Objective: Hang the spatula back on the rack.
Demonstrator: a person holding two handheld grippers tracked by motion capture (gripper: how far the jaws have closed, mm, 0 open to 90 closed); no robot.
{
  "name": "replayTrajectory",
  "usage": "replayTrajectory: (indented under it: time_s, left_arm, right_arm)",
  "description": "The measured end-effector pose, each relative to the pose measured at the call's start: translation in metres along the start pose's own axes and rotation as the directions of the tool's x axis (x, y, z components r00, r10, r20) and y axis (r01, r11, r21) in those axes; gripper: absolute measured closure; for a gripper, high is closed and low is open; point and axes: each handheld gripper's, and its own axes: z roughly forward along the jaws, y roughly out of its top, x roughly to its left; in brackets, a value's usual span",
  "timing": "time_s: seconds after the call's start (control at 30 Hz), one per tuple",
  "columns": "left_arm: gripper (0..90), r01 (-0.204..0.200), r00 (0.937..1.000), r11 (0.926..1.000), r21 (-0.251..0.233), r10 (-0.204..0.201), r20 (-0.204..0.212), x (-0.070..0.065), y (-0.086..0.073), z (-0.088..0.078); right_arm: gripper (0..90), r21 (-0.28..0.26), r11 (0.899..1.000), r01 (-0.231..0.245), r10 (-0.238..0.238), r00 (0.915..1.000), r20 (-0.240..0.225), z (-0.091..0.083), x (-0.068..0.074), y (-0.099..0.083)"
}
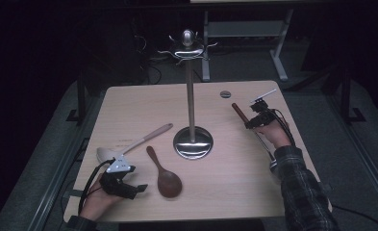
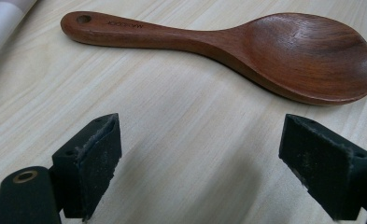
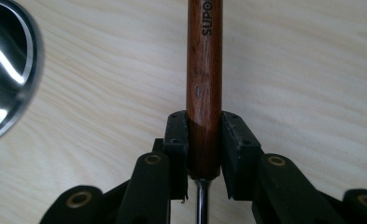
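My right gripper (image 3: 204,144) is shut on the dark wooden handle (image 3: 204,70) of a long utensil, with a pad pressed against each side just above its metal shaft (image 3: 201,200). In the high view that gripper (image 1: 250,122) sits at the table's right, and the handle (image 1: 239,113) points toward the far left. My left gripper (image 1: 136,190) rests near the front left with its jaws wide open and nothing between them. A dark wooden spoon (image 2: 265,56) lies flat just beyond the left gripper (image 2: 200,163); from above, the spoon (image 1: 167,180) lies to that gripper's right.
A tall metal hook stand (image 1: 191,96) rises from a round shiny base (image 1: 192,143) at the table's middle; that base (image 3: 3,70) is close to the held handle. A metal spoon with a pale handle (image 1: 129,147) lies at the left. A small round disc (image 1: 225,94) sits far back.
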Motion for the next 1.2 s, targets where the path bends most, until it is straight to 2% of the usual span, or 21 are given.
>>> replayTrajectory:
  time_s: [0.07,0.1,0.17,0.2,0.27,0.3,0.57,0.6,0.63,0.67,0.7,0.73,0.8,0.87,0.93,1.0,1.17,1.2]
  left_arm:
    - [12.7,0.002,1.0,1.0,-0.002,-0.002,0.0,0.0,0.0,0.0]
    - [12.7,0.003,1.0,1.0,-0.003,-0.003,0.001,0.0,0.0,0.0]
    - [12.7,0.002,1.0,1.0,-0.003,-0.002,0.001,0.0,0.0,0.0]
    - [12.7,0.002,1.0,1.0,-0.003,-0.002,0.001,0.0,0.0,0.0]
    - [12.7,0.0,1.0,1.0,0.0,0.0,0.0,0.0,0.0,0.0]
    - [12.7,-0.001,1.0,1.0,-0.001,0.001,0.0,0.0,0.0,0.0]
    - [12.7,0.002,1.0,1.0,-0.005,-0.002,-0.001,-0.001,0.0,0.0]
    - [12.7,0.0,1.0,1.0,-0.003,0.0,-0.001,0.0,0.0,0.0]
    - [12.7,0.0,1.0,1.0,-0.003,0.0,-0.001,0.0,0.0,0.0]
    - [12.7,0.001,1.0,1.0,-0.001,-0.001,-0.001,-0.001,0.0,0.0]
    - [12.7,0.002,1.0,1.0,-0.002,-0.002,0.0,-0.001,0.0,0.0]
    - [12.7,0.002,1.0,1.0,-0.003,-0.002,0.0,-0.001,0.0,0.0]
    - [12.7,0.003,1.0,1.0,-0.003,-0.003,0.0,-0.001,0.0,0.0]
    - [12.7,0.0,1.0,1.0,-0.003,0.0,-0.001,-0.001,0.0,0.0]
    - [12.7,0.002,1.0,1.0,-0.004,-0.002,-0.001,-0.001,0.0,0.0]
    - [12.7,0.002,1.0,1.0,-0.006,-0.002,-0.001,-0.001,0.0,0.0]
    - [12.7,-0.005,1.0,1.0,-0.004,0.005,-0.005,-0.001,0.0,-0.001]
    - [12.7,-0.006,1.0,1.0,-0.007,0.006,-0.006,-0.001,-0.001,-0.001]
  right_arm:
    - [73.4,-0.012,1.0,0.004,-0.004,1.0,-0.004,-0.002,0.001,0.0]
    - [73.4,-0.047,0.999,0.006,-0.007,0.9999,-0.011,-0.009,0.003,0.0]
    - [73.4,-0.056,0.998,0.009,-0.01,0.9999,-0.011,-0.011,0.004,0.0]
    - [73.4,-0.091,0.996,0.018,-0.02,0.9997,-0.015,-0.017,0.006,0.0]
    - [73.4,-0.101,0.995,0.023,-0.025,0.9995,-0.019,-0.019,0.007,0.0]
    - [73.4,-0.14,0.99,0.033,-0.038,0.9988,-0.032,-0.026,0.011,-0.001]
    - [73.4,-0.215,0.975,0.056,-0.067,0.9968,-0.043,-0.042,0.025,-0.002]
    - [73.5,-0.24,0.968,0.073,-0.086,0.9953,-0.044,-0.046,0.03,-0.002]
    - [73.5,-0.24,0.968,0.073,-0.086,0.9953,-0.044,-0.046,0.03,-0.002]
    - [73.5,-0.271,0.959,0.082,-0.099,0.9939,-0.048,-0.05,0.035,-0.002]
    - [73.5,-0.271,0.959,0.082,-0.099,0.9939,-0.048,-0.05,0.035,-0.002]
    - [73.5,-0.299,0.95,0.088,-0.109,0.9926,-0.054,-0.055,0.04,-0.002]
    - [73.5,-0.309,0.948,0.081,-0.104,0.9928,-0.059,-0.057,0.042,-0.003]
    - [73.5,-0.357,0.929,0.098,-0.129,0.9897,-0.062,-0.066,0.05,-0.003]
    - [73.5,-0.365,0.926,0.1,-0.133,0.9891,-0.064,-0.068,0.051,-0.004]
    - [73.5,-0.393,0.911,0.124,-0.16,0.9852,-0.061,-0.072,0.054,-0.004]
    - [73.5,-0.44,0.889,0.124,-0.173,0.9821,-0.074,-0.082,0.061,-0.007]
    - [73.5,-0.453,0.882,0.126,-0.179,0.9809,-0.076,-0.084,0.062,-0.008]
